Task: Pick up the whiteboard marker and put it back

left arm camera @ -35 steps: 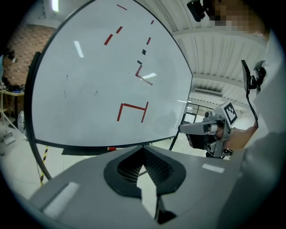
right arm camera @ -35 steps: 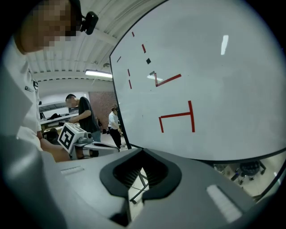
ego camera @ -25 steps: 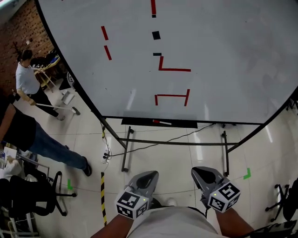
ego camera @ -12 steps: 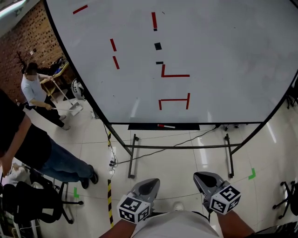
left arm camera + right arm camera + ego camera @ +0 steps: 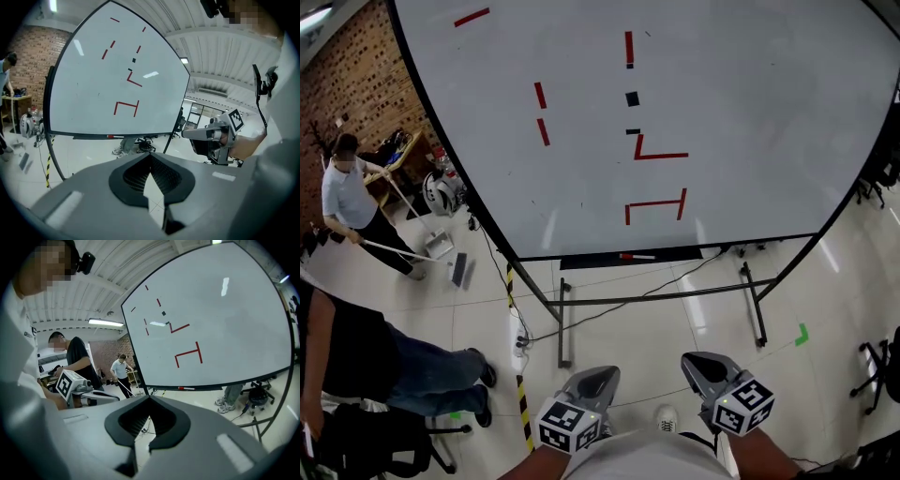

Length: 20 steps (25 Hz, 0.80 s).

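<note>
The whiteboard marker (image 5: 636, 256), red-capped with a white barrel, lies on the dark tray (image 5: 591, 261) under the big whiteboard (image 5: 722, 112). The marker (image 5: 112, 137) also shows far ahead in the left gripper view, and the marker (image 5: 186, 388) likewise in the right gripper view. My left gripper (image 5: 591, 382) and right gripper (image 5: 705, 367) hang low near my body, a good way short of the board. Both are shut with nothing between the jaws. From its own camera the left gripper (image 5: 151, 180) points at the board, as does the right gripper (image 5: 149, 420).
The board's metal stand (image 5: 562, 319) and a cable (image 5: 609, 298) lie between me and the tray. A person sweeping (image 5: 347, 202) and a person in jeans (image 5: 394, 361) are at the left, beside an office chair (image 5: 366, 441). Yellow-black floor tape (image 5: 523, 412) runs at lower left.
The head view has shifted a little, with the board now slightly farther right. The person in jeans has walked toward the lower left. Both grippers stay low and shut.
</note>
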Available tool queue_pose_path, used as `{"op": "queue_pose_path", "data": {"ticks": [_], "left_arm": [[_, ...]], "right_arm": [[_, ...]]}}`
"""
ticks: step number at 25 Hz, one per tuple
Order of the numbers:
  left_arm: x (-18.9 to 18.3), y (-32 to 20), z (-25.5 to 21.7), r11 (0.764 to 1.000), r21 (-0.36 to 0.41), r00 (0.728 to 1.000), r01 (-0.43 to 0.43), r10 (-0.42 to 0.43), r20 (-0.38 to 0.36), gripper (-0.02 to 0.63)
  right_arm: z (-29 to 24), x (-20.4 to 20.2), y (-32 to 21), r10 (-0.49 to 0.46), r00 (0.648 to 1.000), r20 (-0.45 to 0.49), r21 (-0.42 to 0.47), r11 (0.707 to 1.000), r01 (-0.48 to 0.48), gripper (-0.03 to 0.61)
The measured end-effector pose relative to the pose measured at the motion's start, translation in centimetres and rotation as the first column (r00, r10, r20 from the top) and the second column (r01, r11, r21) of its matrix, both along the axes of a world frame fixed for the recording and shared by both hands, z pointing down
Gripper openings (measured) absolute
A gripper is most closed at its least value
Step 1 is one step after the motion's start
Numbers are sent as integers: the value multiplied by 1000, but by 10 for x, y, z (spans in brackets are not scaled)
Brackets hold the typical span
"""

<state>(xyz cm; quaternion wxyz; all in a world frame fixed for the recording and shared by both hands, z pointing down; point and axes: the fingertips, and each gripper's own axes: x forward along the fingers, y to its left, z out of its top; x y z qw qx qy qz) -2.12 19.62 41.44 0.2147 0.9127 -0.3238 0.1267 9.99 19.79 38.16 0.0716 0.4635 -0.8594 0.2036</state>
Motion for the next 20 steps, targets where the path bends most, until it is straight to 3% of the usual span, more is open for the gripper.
{"op": "queue_pose_path", "data": {"ticks": [6,12,20], "left_arm": [[-11,-8,-4,1000,7,1000,-10,10,-16,17],[-19,-6,-1,999,-34,998,18,-21,-63,17],[-23,1,3,998,-37,998,41,-43,-50,16]], "right_arm": [[5,-11,2,5,1000,-8,-16,1000,-6,0],[9,-21,8,-21,1000,-6,-33,999,21,0],[5,-22,11,-47,999,-25,-27,999,46,0]]}}
